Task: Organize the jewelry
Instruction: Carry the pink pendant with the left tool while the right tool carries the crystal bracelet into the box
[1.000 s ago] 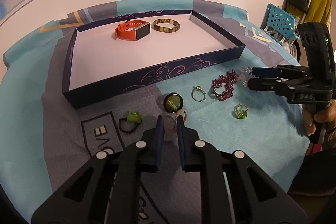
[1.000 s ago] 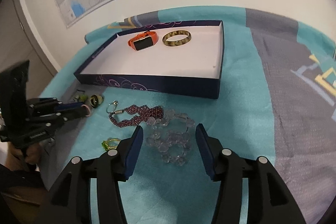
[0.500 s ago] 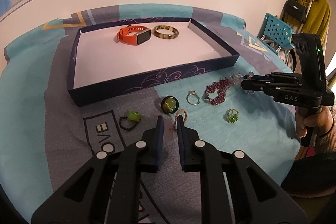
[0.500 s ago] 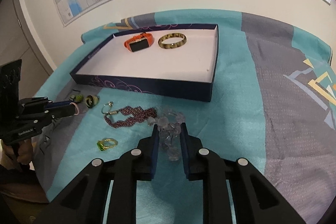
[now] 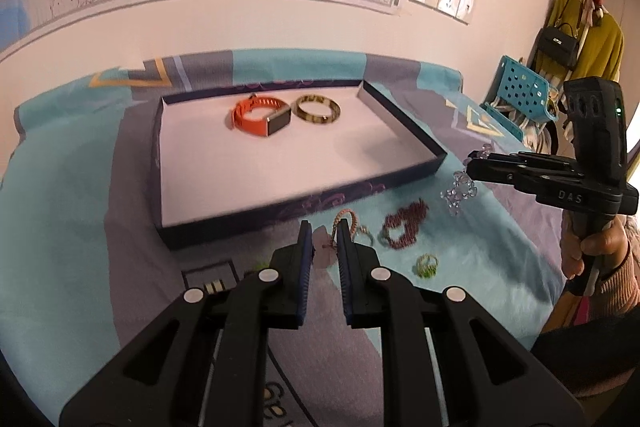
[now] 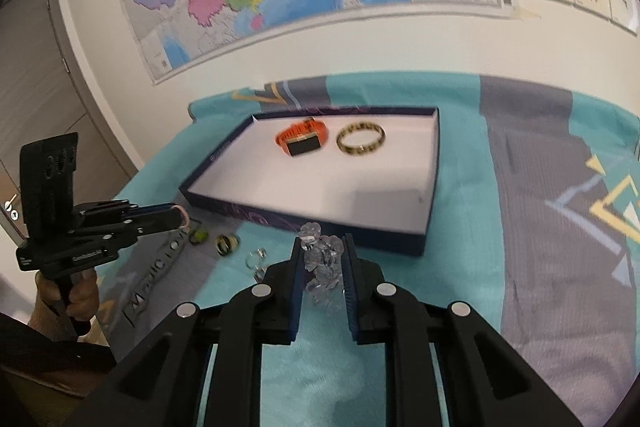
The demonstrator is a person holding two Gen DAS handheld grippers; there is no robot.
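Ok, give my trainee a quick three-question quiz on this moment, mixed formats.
1. True or false: the tray is empty.
2. The right gripper is shut on: A) maroon bead bracelet B) clear crystal bracelet C) green ring
3. What sits beside the orange watch in the tray?

Key: 1 false; 2 B; 3 the tortoiseshell bangle.

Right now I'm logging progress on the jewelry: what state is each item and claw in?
Left claw: shut on pink beaded bracelet, lifted.
Right claw: shut on clear crystal bracelet, lifted.
Orange watch: lying in tray.
Brown bangle: lying in tray.
Maroon bracelet: on cloth.
Green ring: on cloth.
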